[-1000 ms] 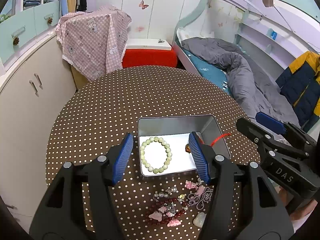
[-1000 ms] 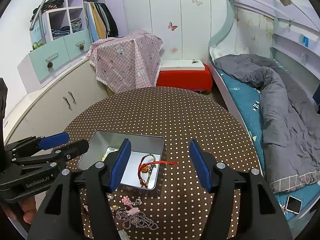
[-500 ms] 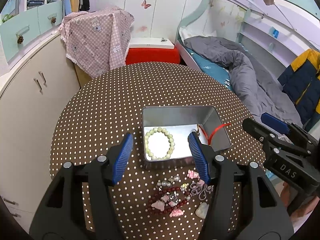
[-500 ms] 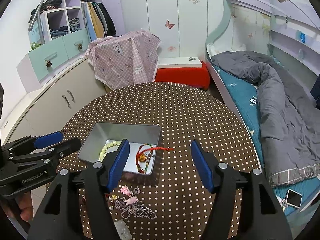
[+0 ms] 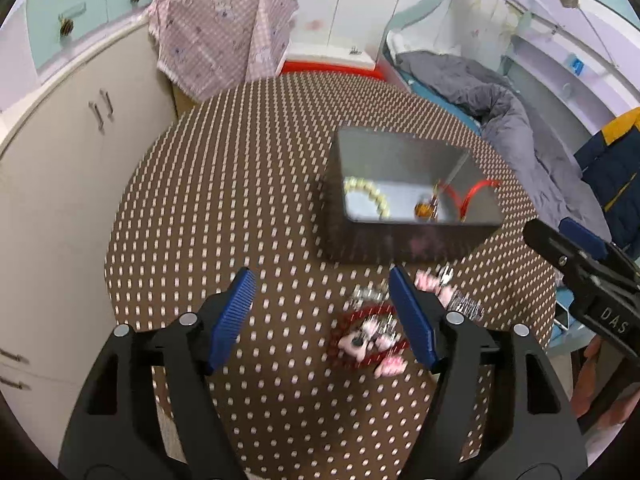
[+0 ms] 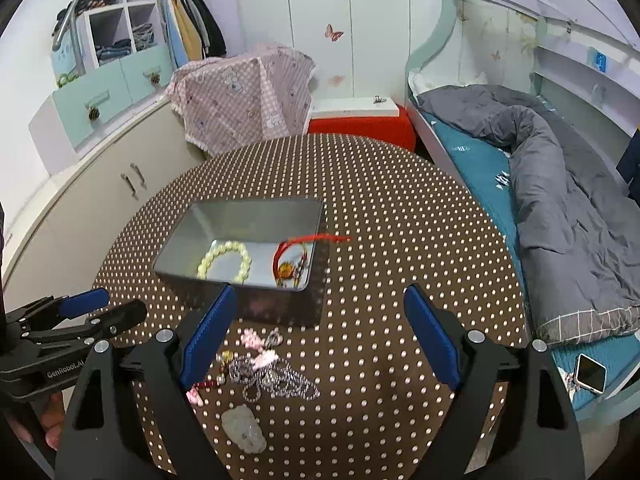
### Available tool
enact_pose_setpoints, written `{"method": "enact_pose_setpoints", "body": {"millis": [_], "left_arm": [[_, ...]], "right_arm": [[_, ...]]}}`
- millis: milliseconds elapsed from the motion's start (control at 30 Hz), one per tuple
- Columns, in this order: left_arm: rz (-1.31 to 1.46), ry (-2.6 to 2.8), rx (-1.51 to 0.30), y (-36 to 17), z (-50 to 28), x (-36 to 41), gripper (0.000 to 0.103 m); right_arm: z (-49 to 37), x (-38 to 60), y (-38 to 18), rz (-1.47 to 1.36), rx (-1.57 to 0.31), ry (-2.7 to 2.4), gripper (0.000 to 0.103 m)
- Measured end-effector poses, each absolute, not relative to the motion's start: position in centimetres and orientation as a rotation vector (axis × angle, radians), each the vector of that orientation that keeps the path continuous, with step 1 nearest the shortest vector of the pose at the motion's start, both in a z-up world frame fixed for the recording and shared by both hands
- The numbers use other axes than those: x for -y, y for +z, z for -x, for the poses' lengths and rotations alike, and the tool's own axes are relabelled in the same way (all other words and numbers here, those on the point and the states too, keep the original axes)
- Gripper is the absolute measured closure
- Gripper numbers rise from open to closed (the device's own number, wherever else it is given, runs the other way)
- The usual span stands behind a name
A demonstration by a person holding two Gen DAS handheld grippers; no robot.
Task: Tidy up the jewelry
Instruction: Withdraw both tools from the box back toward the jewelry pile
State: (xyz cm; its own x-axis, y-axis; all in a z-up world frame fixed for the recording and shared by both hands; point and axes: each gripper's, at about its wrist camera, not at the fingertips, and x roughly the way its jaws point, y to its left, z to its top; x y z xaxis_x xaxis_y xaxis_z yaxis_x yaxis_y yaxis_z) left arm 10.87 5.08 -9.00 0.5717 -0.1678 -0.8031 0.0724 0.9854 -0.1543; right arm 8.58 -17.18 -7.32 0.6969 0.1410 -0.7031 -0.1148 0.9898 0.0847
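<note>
A silver metal tin (image 5: 404, 248) (image 6: 280, 312) sits on the brown dotted table. In it lie a pale green bead bracelet (image 5: 370, 196) (image 6: 224, 266) and a red string bracelet (image 5: 460, 200) (image 6: 294, 260) whose cord hangs over the rim. A loose heap of jewelry (image 5: 376, 332) (image 6: 264, 368) lies in front of the tin, with a whitish stone pendant (image 6: 244, 428) nearest me. My left gripper (image 5: 322, 284) hovers left of the heap, jaws opening, nothing between them. My right gripper (image 6: 320, 300) hangs above the heap, jaws opening, empty.
The round table (image 6: 400, 216) is ringed by a cream cabinet (image 5: 60, 152) on the left and a bed with a grey duvet (image 6: 560, 184) on the right. A phone (image 6: 590, 372) lies on the bed edge. A pink checked cloth (image 6: 248, 92) drapes something behind the table.
Both grippers drew back from over the tin and sank toward the heap. The left one swung to the left. Both jaws stand wider than before.
</note>
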Motion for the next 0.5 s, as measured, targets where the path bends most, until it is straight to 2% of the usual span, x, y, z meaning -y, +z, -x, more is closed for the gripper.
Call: {"method": "enact_pose_setpoints", "body": {"millis": [500], "left_arm": [[0.131,-0.134,-1.069,-13.6,-8.7,-6.0,0.033]], "right_arm": [[-7.8,16.0,-10.9,-0.015,-0.911,0.157,0.020]]}}
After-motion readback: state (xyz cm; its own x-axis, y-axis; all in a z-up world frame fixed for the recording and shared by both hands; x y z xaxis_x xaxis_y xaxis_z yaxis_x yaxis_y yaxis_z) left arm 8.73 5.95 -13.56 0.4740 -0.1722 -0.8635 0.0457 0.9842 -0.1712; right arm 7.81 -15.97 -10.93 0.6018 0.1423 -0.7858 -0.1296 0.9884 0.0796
